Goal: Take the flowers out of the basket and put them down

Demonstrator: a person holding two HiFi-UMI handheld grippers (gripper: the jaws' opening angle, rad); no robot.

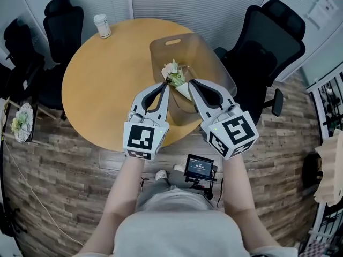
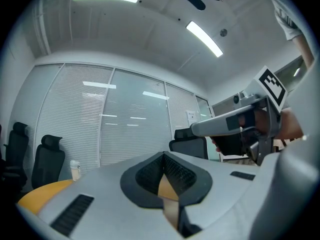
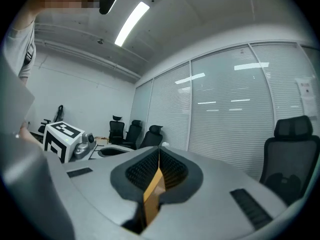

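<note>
Flowers [image 1: 174,74] lie in the translucent basket [image 1: 206,50] by the bench's [image 1: 107,84] right edge. Left tool [image 1: 165,85] and right tool [image 1: 191,83] are both closed and empty, tips just beside the flowers.

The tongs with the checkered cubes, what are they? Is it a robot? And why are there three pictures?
It's not a robot. A person holds a pair of tongs in each hand: the left tongs and the right tongs. The cubes are part of them. The head view comes from a camera on the person's head, looking down. The other two pictures come from small cameras riding on each pair of tongs, looking along them. On the round table sits a see-through brown basket with flowers inside, and a small jar stands near the far edge. Both tongs are pinched shut and hold nothing.
</note>
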